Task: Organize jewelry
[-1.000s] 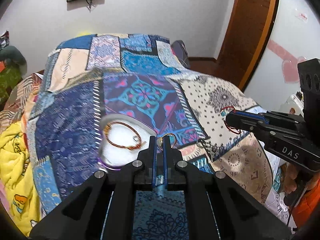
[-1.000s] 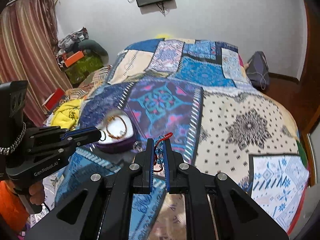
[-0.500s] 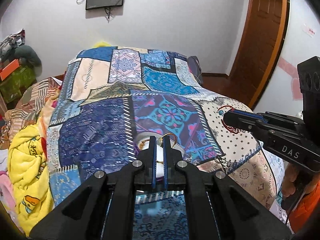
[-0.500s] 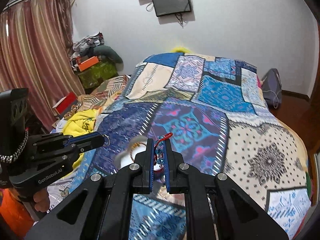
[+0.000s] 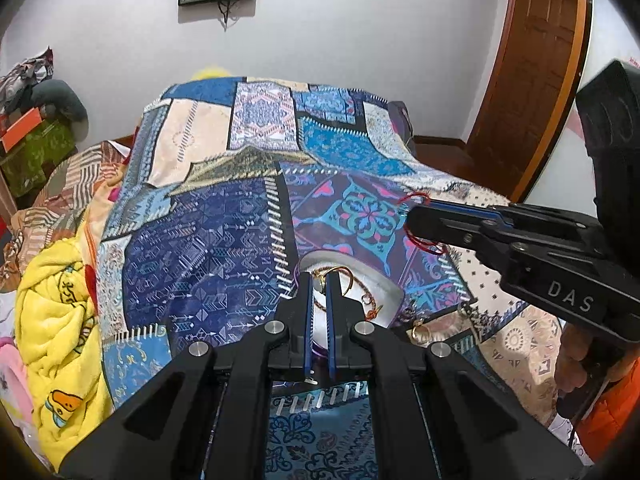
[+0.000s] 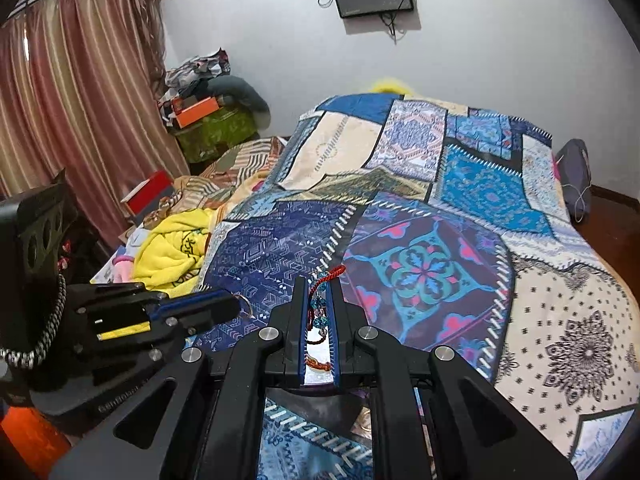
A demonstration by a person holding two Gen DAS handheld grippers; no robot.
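My left gripper (image 5: 319,280) is shut on a gold ring (image 5: 344,274) and holds it over a white round jewelry dish (image 5: 376,280) on the patchwork bedspread. A thin gold bangle (image 5: 362,298) lies in the dish. My right gripper (image 6: 319,286) is shut on a red cord bracelet with blue beads (image 6: 320,300). In the left wrist view the right gripper (image 5: 416,222) hangs just right of and above the dish, red cord (image 5: 424,242) dangling from it. In the right wrist view the left gripper (image 6: 236,306) sits at the left with the ring.
Loose jewelry (image 5: 420,330) lies on the bedspread just right of the dish. A yellow blanket (image 5: 56,320) is bunched at the bed's left edge. Boxes and clothes (image 6: 208,120) stand by the curtain. A wooden door (image 5: 532,80) is at the right.
Both grippers have tilted up and drawn back, so the views show more wall. The right gripper has moved left, closer to the dish. Both stay shut on their pieces.
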